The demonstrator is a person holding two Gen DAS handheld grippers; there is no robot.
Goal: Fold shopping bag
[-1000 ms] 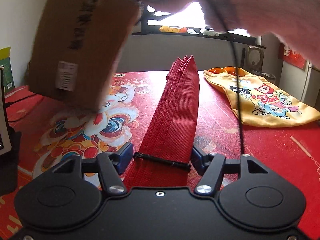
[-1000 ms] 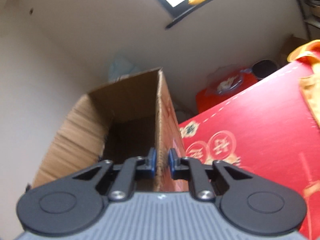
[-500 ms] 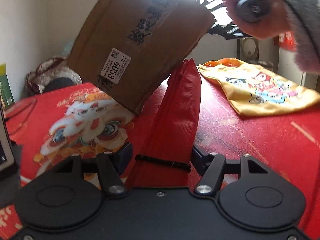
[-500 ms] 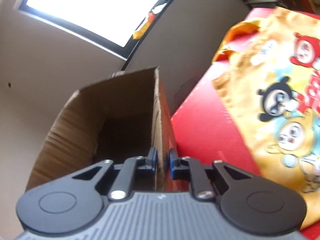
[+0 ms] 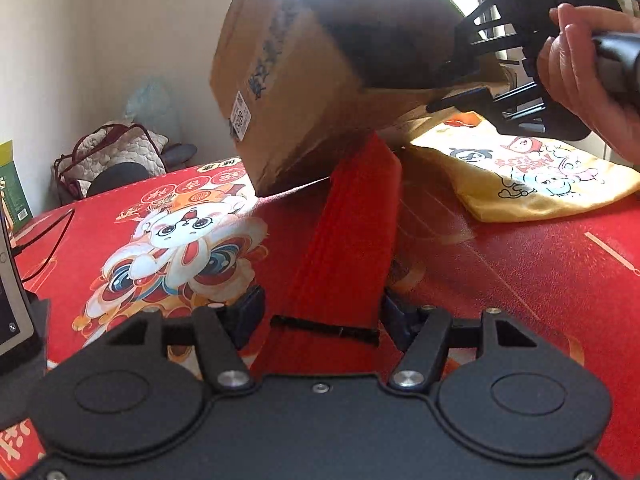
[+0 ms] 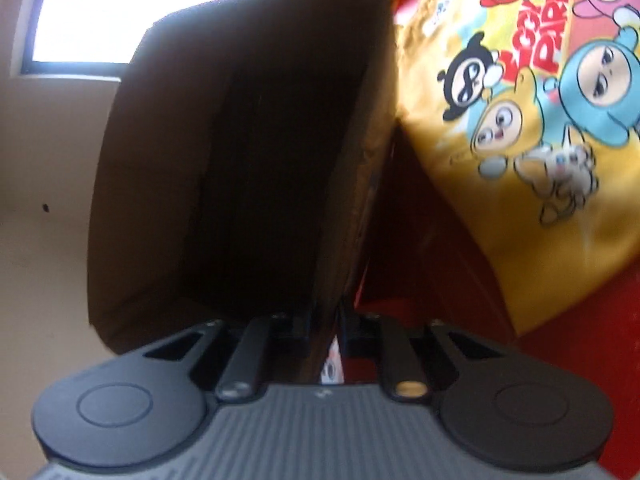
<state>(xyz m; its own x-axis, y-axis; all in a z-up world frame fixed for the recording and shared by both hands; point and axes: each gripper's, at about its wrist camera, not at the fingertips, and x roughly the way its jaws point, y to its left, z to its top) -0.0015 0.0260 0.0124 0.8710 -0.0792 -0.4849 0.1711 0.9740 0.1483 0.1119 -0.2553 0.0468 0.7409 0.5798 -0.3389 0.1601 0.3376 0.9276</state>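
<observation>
A red shopping bag (image 5: 348, 240), folded into a long narrow strip, lies on the table and runs away from me. Its near end sits between the pads of my left gripper (image 5: 324, 316), which press on its two edges beside a black strap (image 5: 324, 326). My right gripper (image 6: 324, 320) is shut on the side wall of an open cardboard box (image 6: 240, 152). In the left wrist view the same tilted box (image 5: 304, 92) hangs over the far end of the red bag and hides it. There a hand (image 5: 580, 64) holds the right gripper (image 5: 452, 92).
A yellow cartoon-print bag (image 5: 540, 176) (image 6: 520, 140) lies flat at the right, close to the box. The red tablecloth with a lion print (image 5: 180, 248) covers the table. A tablet (image 5: 8, 280) stands at the left edge. A quilted bag (image 5: 112, 152) sits behind the table.
The right gripper has carried the box from the left side rightward and down, over the far end of the red bag, and has rolled. The left gripper has stayed on the bag.
</observation>
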